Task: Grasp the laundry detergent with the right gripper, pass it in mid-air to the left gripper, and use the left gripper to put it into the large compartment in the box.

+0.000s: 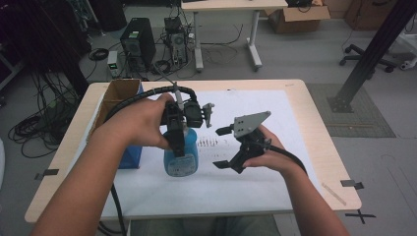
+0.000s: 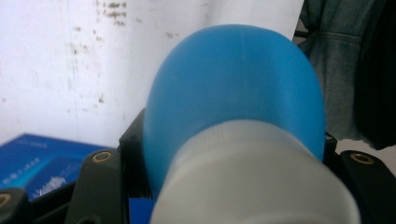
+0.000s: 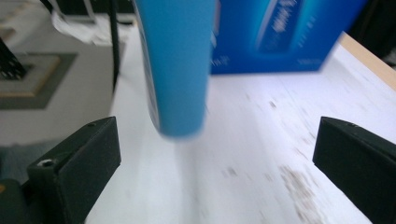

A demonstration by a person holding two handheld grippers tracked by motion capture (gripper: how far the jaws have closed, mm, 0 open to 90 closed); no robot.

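Holding a blue bottle point(image 1: 181, 158) in my left gripper point(image 1: 178, 142), jaws closed on its neck near the white cap point(image 2: 254, 182), I keep it above the white sheet point(image 1: 255, 177) at the table's middle. My right gripper point(image 1: 223, 147) sits just right of it, jaws spread wide. A blue box point(image 3: 275, 35) stands to the left

Two grippers: the left gripper point(image 1: 183, 129) at frame centre and the right gripper point(image 1: 225, 147) just right of it. One blue bottle point(image 1: 181, 156) at centre, one blue box point(image 1: 132, 155) left of centre, one cardboard box point(image 1: 116, 97) in the upper left, and one white sheet point(image 1: 255, 177) on one surface point(image 1: 314, 128).
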